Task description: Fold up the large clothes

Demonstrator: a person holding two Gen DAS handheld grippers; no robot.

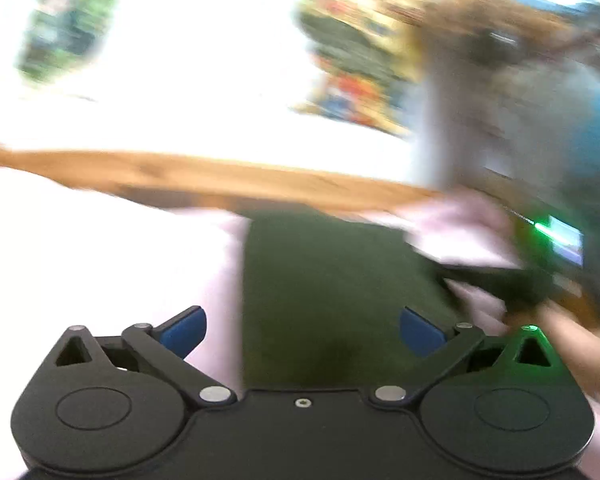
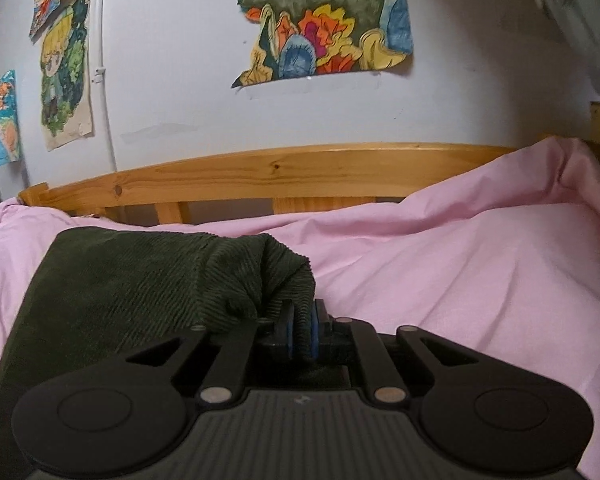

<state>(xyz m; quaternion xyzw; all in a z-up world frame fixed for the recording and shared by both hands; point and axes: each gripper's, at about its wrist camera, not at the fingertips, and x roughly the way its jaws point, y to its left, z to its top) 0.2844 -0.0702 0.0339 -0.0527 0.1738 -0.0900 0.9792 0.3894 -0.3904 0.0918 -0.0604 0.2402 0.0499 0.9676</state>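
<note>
A dark green corduroy garment (image 2: 112, 292) lies folded on the pink sheet, left of centre in the right wrist view. My right gripper (image 2: 302, 334) is shut on a bunched corner of it, with the ribbed cloth pinched between the blue pads. The left wrist view is blurred. There the same green garment (image 1: 324, 280) lies flat below my left gripper (image 1: 302, 330). Its blue pads (image 1: 182, 330) stand wide apart with nothing between them. A hand (image 1: 572, 344) with a dark device and a green light shows blurred at the right.
A pink sheet (image 2: 460, 272) covers the bed, rumpled high at the right. A wooden bed rail (image 2: 284, 176) runs along the far side against a pale wall. Coloured drawings (image 2: 324, 32) and a white pipe (image 2: 104, 80) are on the wall.
</note>
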